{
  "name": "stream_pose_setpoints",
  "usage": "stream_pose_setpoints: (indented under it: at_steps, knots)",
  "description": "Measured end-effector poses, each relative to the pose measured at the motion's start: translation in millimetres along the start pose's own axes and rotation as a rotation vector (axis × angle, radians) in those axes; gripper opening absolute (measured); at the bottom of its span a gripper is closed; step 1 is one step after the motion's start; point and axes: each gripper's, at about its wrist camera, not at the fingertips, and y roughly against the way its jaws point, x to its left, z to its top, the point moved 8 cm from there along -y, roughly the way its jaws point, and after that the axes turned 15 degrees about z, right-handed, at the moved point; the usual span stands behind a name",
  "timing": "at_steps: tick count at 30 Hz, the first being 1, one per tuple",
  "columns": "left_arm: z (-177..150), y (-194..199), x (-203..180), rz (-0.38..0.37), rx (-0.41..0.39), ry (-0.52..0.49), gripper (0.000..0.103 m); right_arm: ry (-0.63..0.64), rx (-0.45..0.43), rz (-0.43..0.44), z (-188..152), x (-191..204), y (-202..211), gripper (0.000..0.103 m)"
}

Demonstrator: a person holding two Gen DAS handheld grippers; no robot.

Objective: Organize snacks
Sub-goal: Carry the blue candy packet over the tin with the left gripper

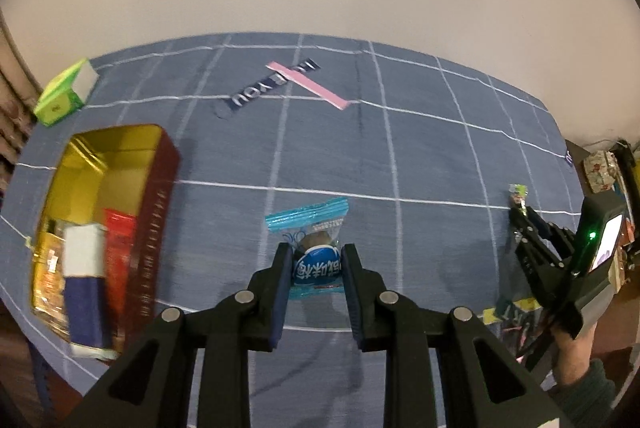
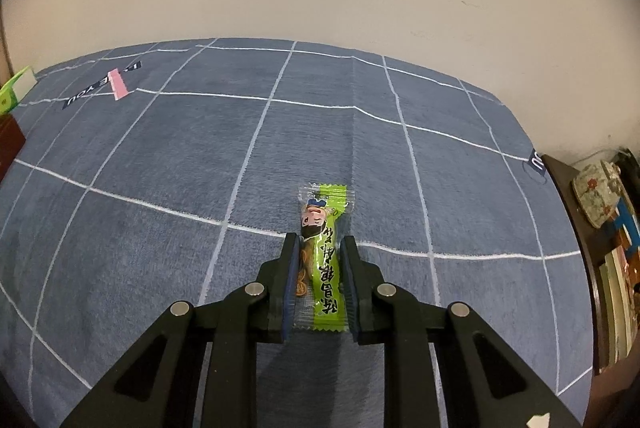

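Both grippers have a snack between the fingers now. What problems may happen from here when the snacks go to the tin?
1. The left gripper pinches the round blue snack near the fingertips, so it may slip out.
2. The red tin is already crowded at its near end; the snack may catch there.
3. The green snack packet is long and thin; it may swing or twist in the right gripper.

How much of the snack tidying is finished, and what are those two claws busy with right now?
Partly done: the red tin already holds several packets. In hand: the left claw is shut on a blue snack packet, and the right claw is shut on a green snack stick. Left: both must go in the tin, and a green box sits beyond it on the blue cloth.
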Motion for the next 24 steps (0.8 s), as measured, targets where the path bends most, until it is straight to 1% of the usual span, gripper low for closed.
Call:
stream_pose_setpoints:
  at_steps: [6, 13, 24]
  knots:
    - [4, 5, 39, 0.033, -0.018, 0.016, 0.025, -0.047, -0.006, -0.026, -1, -2, 1, 0.019]
    - [4, 0, 84, 0.073, -0.019, 0.03, 0.025, -0.089, -0.011, -0.047, 0, -4, 0, 0.019]
    - [6, -19, 152, 0.153, -0.013, 0.025, 0.025, -0.072, -0.007, -0.076, -1, -1, 1, 0.019]
